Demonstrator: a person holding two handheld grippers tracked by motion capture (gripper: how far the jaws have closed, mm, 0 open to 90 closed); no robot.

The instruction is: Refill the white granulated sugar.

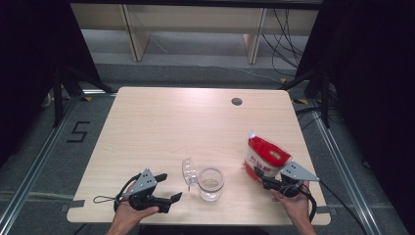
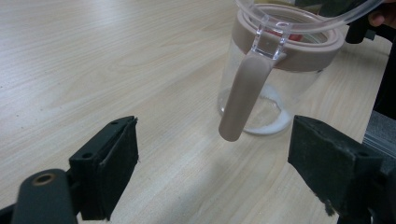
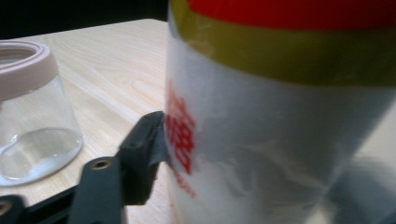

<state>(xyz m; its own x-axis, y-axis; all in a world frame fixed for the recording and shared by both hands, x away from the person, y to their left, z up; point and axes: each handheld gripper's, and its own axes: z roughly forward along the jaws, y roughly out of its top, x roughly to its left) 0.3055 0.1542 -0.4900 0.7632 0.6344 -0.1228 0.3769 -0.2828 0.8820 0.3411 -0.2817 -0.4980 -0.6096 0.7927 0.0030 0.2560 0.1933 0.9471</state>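
pouch [image 1: 265, 157] stands upright, pinched by right tongs [image 1: 267, 179], just right of open jar [image 1: 211, 184]; left tongs [image 1: 166, 188] spread beside it.

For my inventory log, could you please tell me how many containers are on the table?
2: a glass jar with its lid open at the front centre, and a red-and-white bag to its right, at the right gripper.
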